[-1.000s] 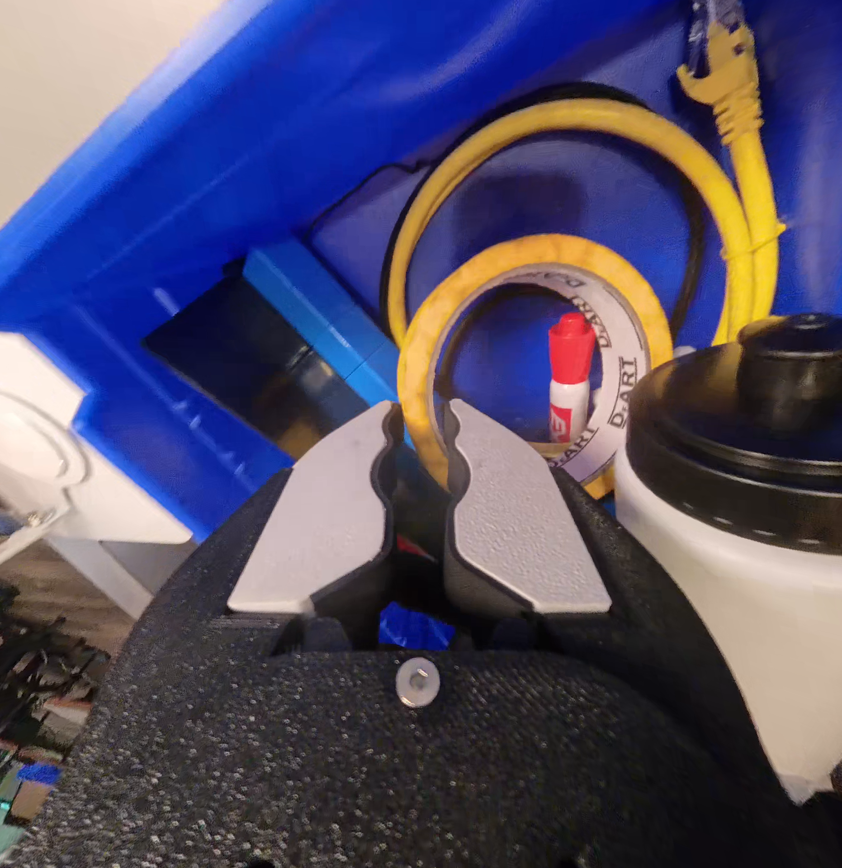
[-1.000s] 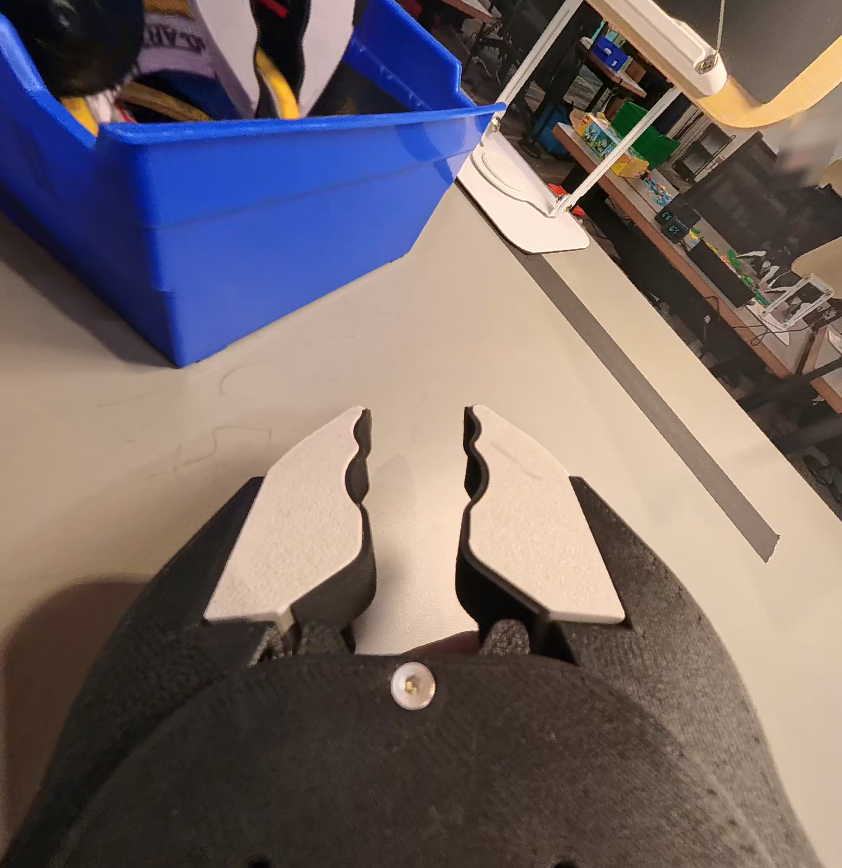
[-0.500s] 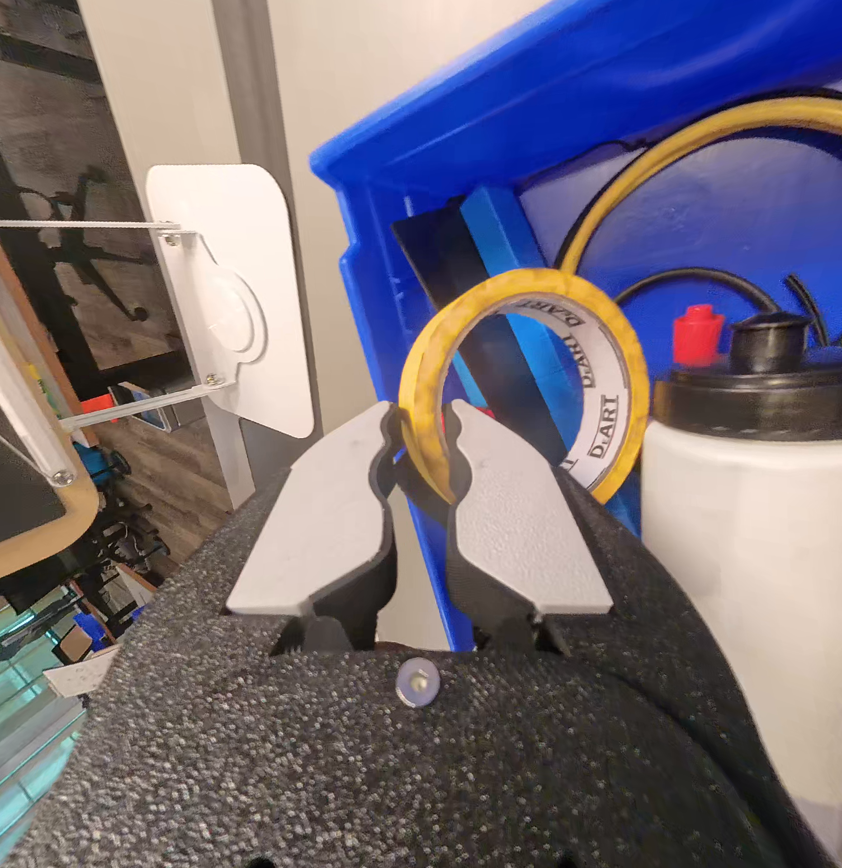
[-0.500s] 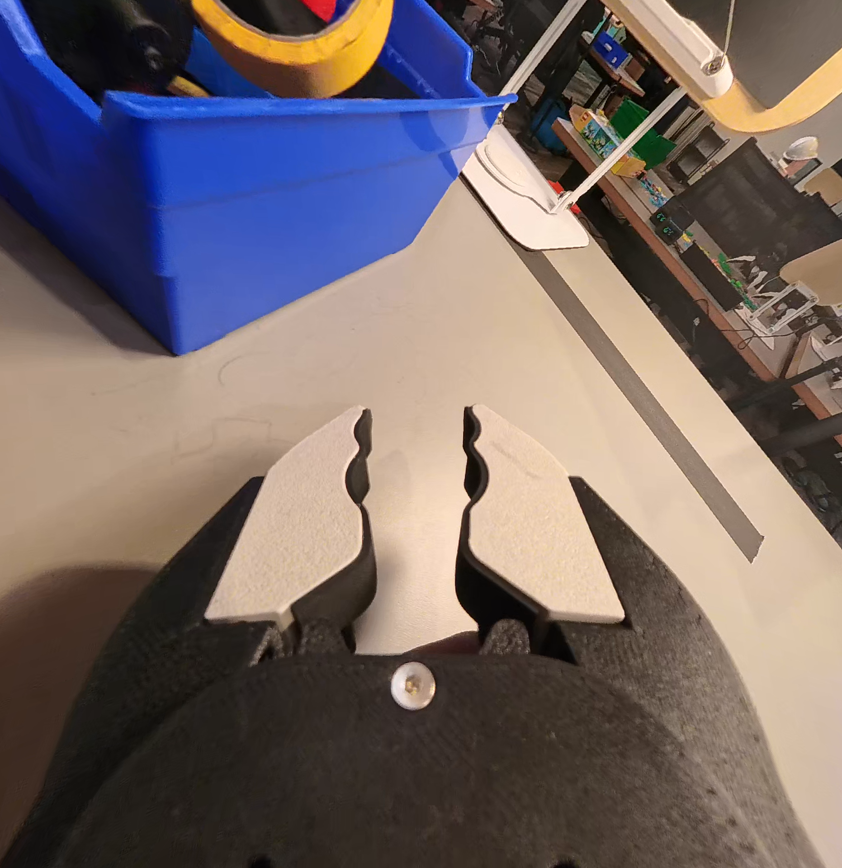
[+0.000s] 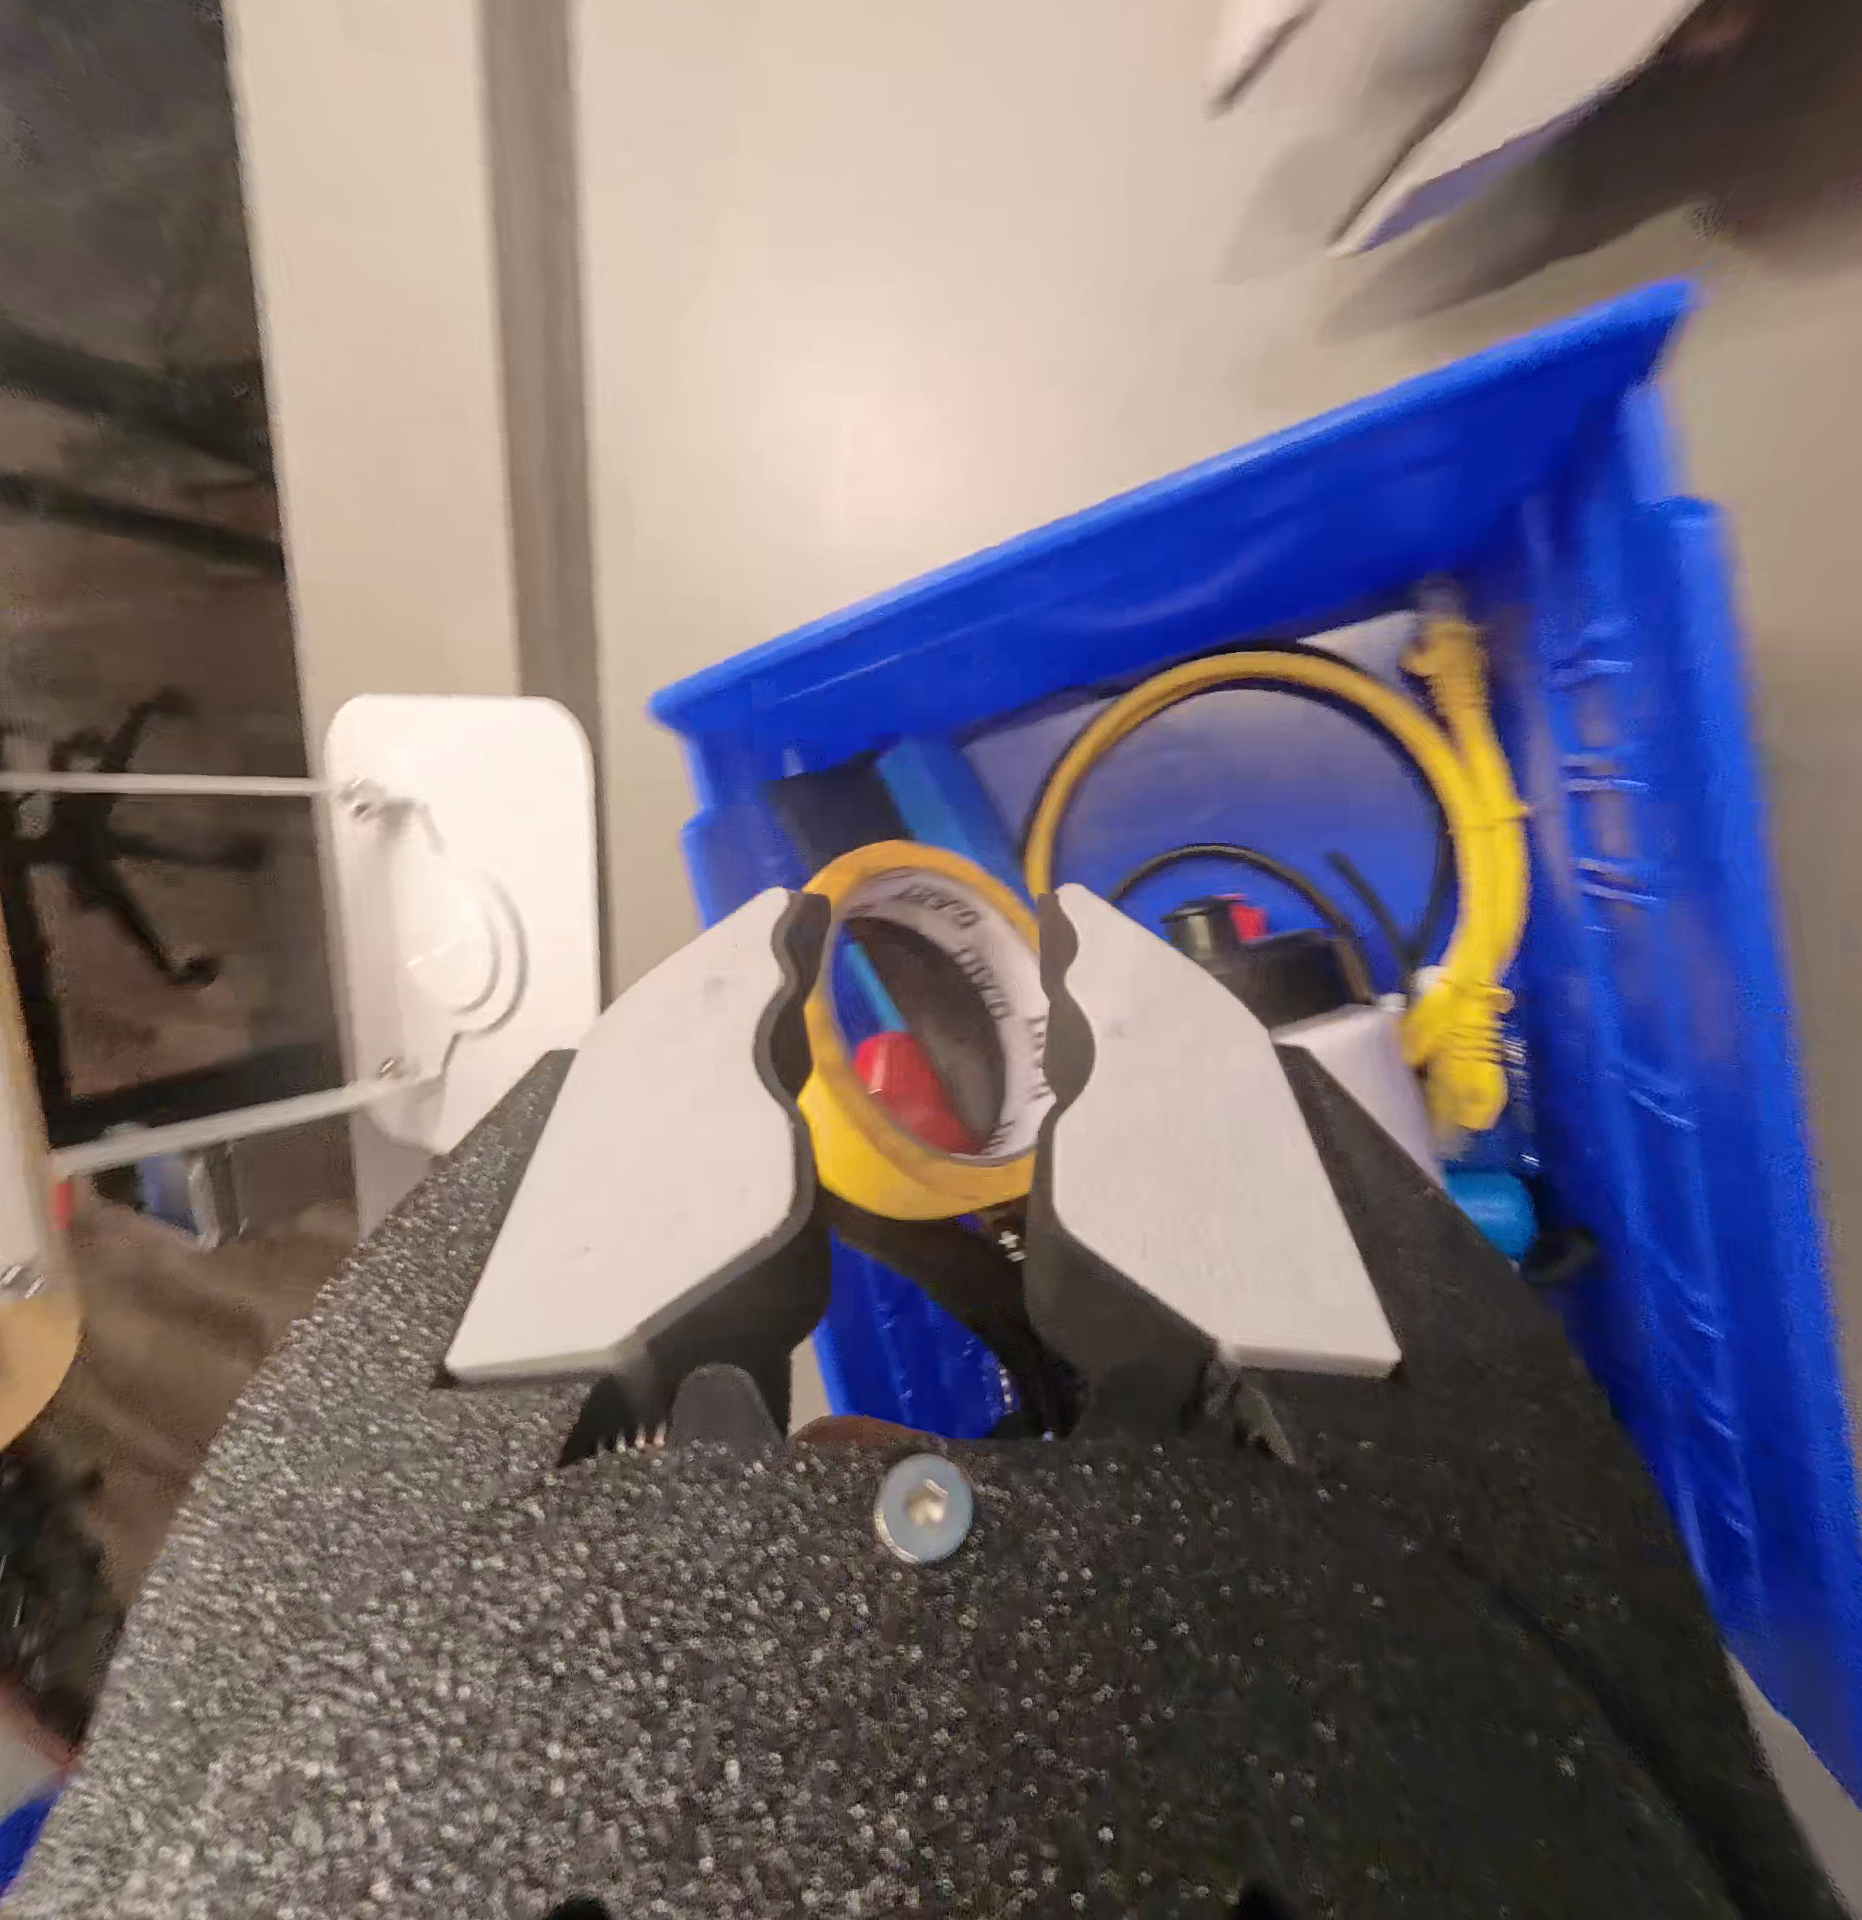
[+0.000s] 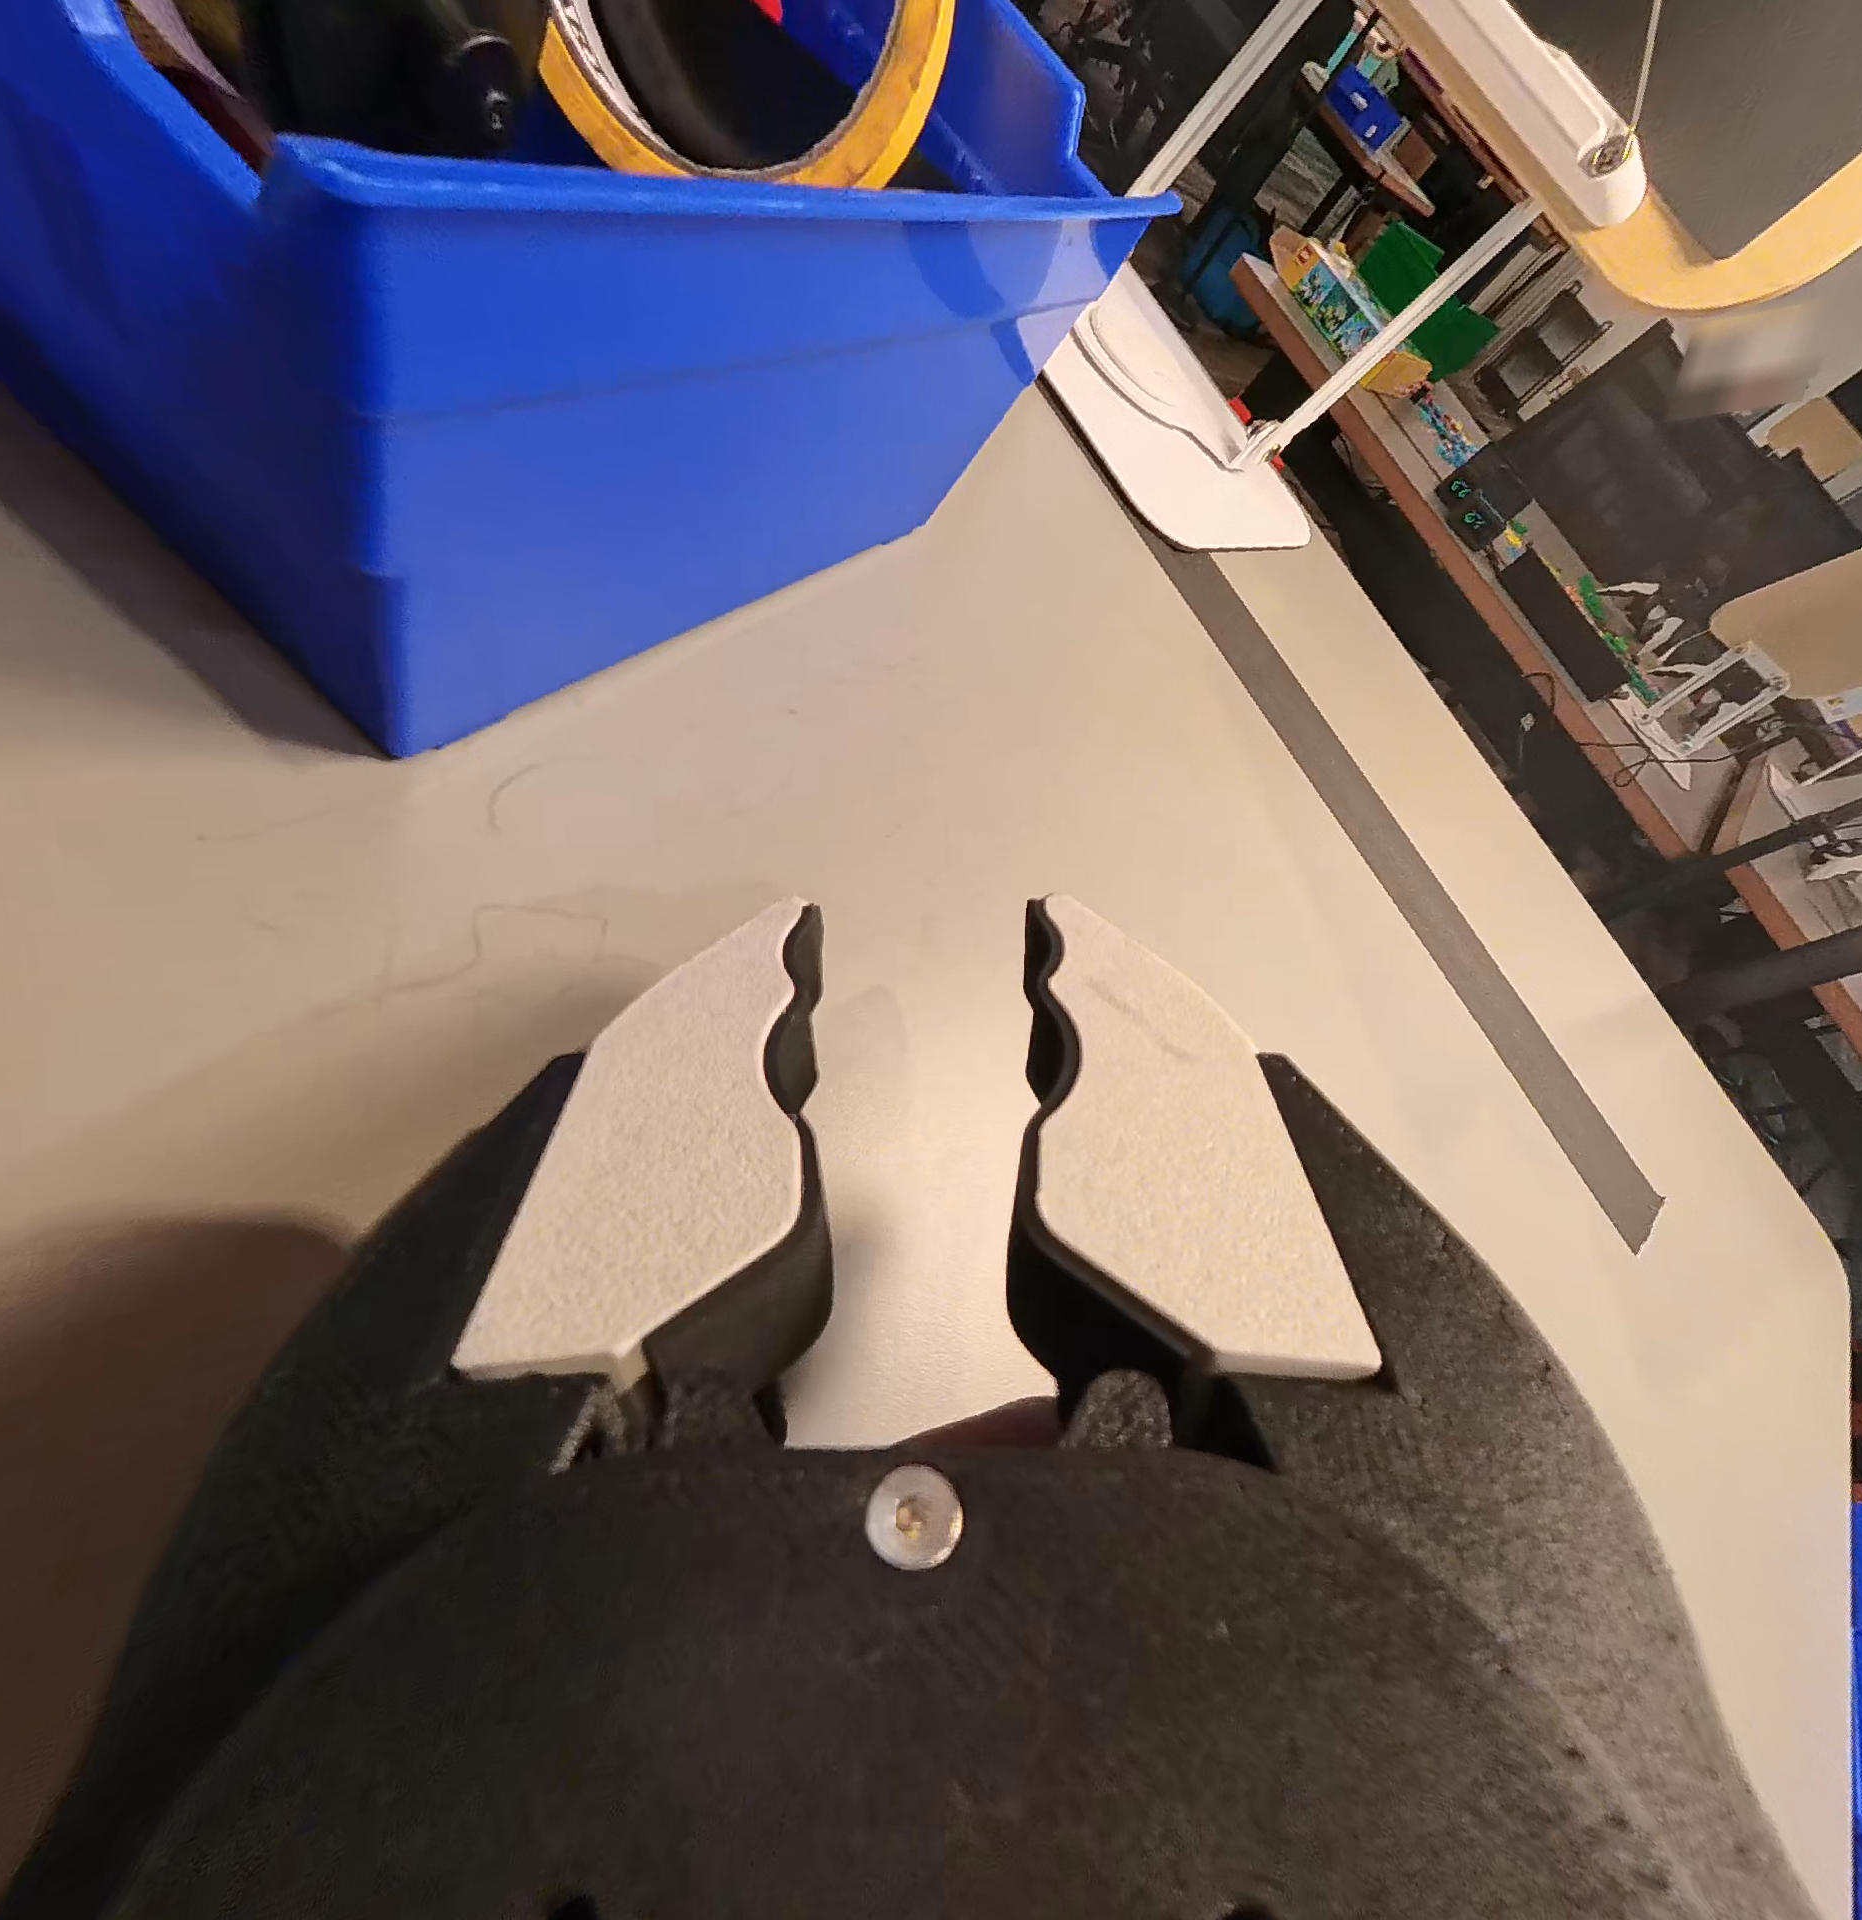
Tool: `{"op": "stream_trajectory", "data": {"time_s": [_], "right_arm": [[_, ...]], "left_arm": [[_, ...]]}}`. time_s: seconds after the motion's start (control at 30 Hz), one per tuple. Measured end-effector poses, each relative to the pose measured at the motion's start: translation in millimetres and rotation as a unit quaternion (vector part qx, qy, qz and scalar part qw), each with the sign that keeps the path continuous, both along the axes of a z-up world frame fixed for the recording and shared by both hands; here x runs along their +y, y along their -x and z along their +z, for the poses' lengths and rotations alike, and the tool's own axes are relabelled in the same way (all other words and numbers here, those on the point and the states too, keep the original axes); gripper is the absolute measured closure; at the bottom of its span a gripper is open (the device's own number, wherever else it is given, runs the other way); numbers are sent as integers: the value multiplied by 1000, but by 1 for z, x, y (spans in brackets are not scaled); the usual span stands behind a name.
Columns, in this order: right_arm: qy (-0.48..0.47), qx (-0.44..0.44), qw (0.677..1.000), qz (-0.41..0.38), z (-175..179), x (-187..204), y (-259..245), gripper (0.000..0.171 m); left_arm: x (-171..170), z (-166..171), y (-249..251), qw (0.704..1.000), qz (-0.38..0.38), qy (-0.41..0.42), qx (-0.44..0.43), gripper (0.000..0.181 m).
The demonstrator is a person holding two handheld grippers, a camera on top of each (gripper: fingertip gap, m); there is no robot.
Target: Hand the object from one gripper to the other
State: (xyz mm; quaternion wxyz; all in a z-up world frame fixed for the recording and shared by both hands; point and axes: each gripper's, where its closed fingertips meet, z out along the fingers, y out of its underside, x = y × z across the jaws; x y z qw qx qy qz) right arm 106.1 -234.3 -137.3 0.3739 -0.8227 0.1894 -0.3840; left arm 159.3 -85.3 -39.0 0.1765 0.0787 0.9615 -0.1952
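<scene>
two grippers show here. the left gripper (image 5: 919, 940) has its grey fingers (image 5: 657, 1122) spread wide, with the yellow tape roll (image 5: 911, 1164) lying between them; whether either finger touches the roll cannot be told through the blur. the roll sits over the blue bin (image 5: 1675, 1039), by the bin's near wall, with a yellow cable (image 5: 1467, 914) coiled deeper inside. the right gripper (image 6: 922, 920) hangs over the bare tabletop (image 6: 906, 748), fingers parted and holding nothing, short of the bin's front wall. a white lamp base (image 6: 1166, 436) rests at the tabletop's far edge.
</scene>
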Motion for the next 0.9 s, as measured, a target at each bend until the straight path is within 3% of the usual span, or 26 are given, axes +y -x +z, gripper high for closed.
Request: {"op": "stream_trajectory", "data": {"time_s": [0.03, 0.27, 0.53, 0.9], "right_arm": [[1, 0, 1000, 0, 0, 0, 0, 134], [12, -3, 1000, 4, -2, 2, 1, 134], [28, -7, 1000, 11, -5, 4, 3, 134], [37, -3, 999, 16, -8, 6, 4, 134]], "left_arm": [[-1, -2, 11, 1000, -21, -3, 15, 138], [13, -47, 90, 970, -197, -97, 108, 140], [27, -89, 100, 924, -281, -232, 114, 144], [42, -105, 106, 834, -362, -388, 154, 140]]}}
